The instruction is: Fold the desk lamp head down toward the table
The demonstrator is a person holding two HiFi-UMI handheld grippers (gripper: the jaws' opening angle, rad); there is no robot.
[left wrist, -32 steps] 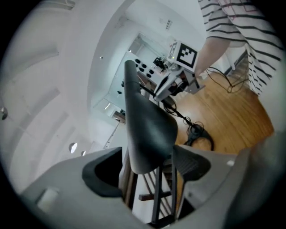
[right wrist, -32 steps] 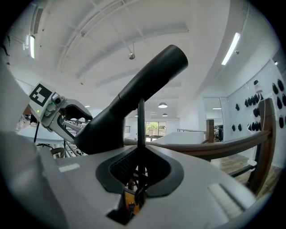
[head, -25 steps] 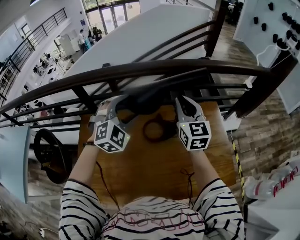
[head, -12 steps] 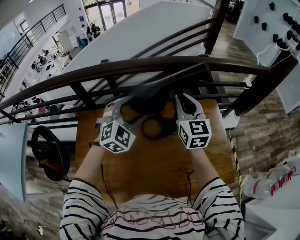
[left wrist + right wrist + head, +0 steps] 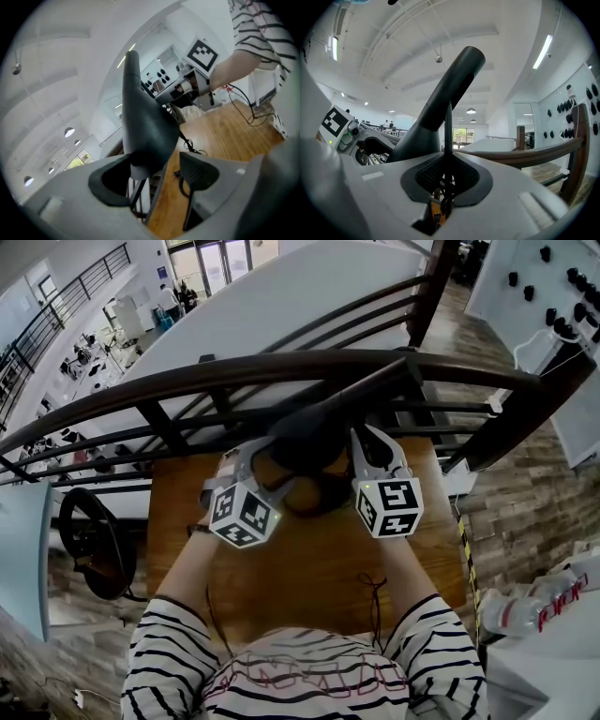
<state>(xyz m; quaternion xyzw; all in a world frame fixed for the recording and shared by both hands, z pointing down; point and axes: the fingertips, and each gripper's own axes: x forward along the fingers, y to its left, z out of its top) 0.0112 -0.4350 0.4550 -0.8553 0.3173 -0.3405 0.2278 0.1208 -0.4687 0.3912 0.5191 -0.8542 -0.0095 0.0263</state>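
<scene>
The left claw (image 5: 154,174) has rolled and dipped, and the lamp head (image 5: 306,434) sits lower over the table (image 5: 309,568).
The left claw is wide apart round the lamp head, not squeezing. The right claw (image 5: 446,176) is pinched on the thin lamp rod (image 5: 448,124) above the table.

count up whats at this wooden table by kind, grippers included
desk lamp: 1
grippers: 2 (left gripper, right gripper)
wooden table: 1
total: 4
</scene>
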